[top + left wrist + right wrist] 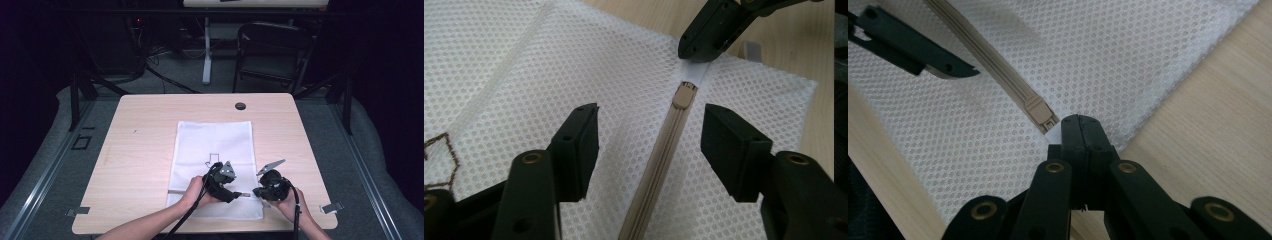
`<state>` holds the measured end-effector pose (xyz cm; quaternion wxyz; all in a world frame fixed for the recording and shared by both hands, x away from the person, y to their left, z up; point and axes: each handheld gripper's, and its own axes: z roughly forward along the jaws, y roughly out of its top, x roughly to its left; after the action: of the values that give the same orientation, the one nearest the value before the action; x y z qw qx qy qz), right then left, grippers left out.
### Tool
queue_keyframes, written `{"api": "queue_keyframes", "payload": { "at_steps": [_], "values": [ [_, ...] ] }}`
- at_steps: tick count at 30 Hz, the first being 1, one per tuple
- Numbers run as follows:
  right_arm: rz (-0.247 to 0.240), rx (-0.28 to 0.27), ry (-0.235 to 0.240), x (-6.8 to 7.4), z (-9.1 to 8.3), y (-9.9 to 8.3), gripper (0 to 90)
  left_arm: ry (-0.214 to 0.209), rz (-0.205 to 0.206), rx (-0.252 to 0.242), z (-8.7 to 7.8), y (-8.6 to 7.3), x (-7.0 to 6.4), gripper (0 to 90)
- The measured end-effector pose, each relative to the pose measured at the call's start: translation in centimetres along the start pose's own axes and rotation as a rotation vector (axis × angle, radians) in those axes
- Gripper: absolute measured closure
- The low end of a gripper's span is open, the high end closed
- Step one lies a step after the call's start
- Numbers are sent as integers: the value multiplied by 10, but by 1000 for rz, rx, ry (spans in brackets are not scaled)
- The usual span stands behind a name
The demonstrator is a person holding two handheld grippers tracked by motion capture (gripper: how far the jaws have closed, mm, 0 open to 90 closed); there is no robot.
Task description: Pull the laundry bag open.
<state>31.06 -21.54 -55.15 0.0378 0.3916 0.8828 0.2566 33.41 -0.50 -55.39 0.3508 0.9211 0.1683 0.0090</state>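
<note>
Low in the frame on the tabletop (140, 130), a white mesh laundry bag (212, 145) is lying zipped — slider (683, 96) at the end. The right hand-held gripper (1081, 131) is pinching its white tab (698, 76); the left hand-held gripper (649, 145), jaws apart, is straddling the zipper (659, 170) — unzipping seems not yet begun.

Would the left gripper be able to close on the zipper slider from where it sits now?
Probably yes. The left gripper is open, its jaws astride the beige zipper, with the slider just ahead and nothing between. The right gripper is shut on the white tab beyond the slider, leaving limited room.
</note>
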Motion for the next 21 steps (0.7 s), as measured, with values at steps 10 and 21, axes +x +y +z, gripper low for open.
{"api": "queue_keyframes", "payload": {
  "at_steps": [10,21],
  "values": [
    [0,7,10,1,5,-2,900,-34,41,23,15,3,-6,577],
    [-5,7,17,-1,5,-3,900,-57,58,9,27,9,-11,713]
  ]
}}
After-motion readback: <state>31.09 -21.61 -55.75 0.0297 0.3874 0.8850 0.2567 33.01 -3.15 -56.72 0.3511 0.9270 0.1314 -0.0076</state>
